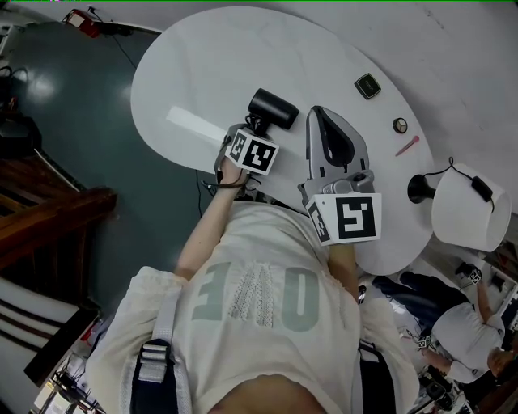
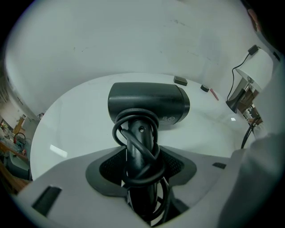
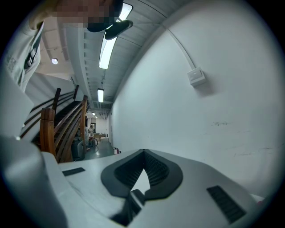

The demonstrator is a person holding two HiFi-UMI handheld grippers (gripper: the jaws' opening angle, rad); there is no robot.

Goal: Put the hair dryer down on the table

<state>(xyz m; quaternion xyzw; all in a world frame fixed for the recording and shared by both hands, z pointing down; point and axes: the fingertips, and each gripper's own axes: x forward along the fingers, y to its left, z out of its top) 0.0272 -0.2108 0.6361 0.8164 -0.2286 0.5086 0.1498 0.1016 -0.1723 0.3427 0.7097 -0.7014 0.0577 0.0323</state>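
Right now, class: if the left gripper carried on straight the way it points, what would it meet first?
Probably the white table: the left gripper points down at it, so the hair dryer it holds would touch first.

Head view: small dark square item [image 1: 367, 86] at 1 o'clock. Small round item [image 1: 400, 125] sits at its 5 o'clock, and a tilted pink stick [image 1: 407, 146] lies just beside that.

White drum-shaped object [image 1: 469, 212] at 3 o'clock with a black cable [image 1: 465, 175] over its top. Black round piece [image 1: 421, 188] just beside its 9 o'clock side.

Wooden stair rail [image 1: 48, 212] at 9 o'clock, by the dark green floor [image 1: 65, 105]. Red item [image 1: 78, 19] at 11 o'clock.

Right gripper view: white wall box [image 3: 196, 76] at 1 o'clock, ceiling strip light [image 3: 107, 51] at 11 o'clock.
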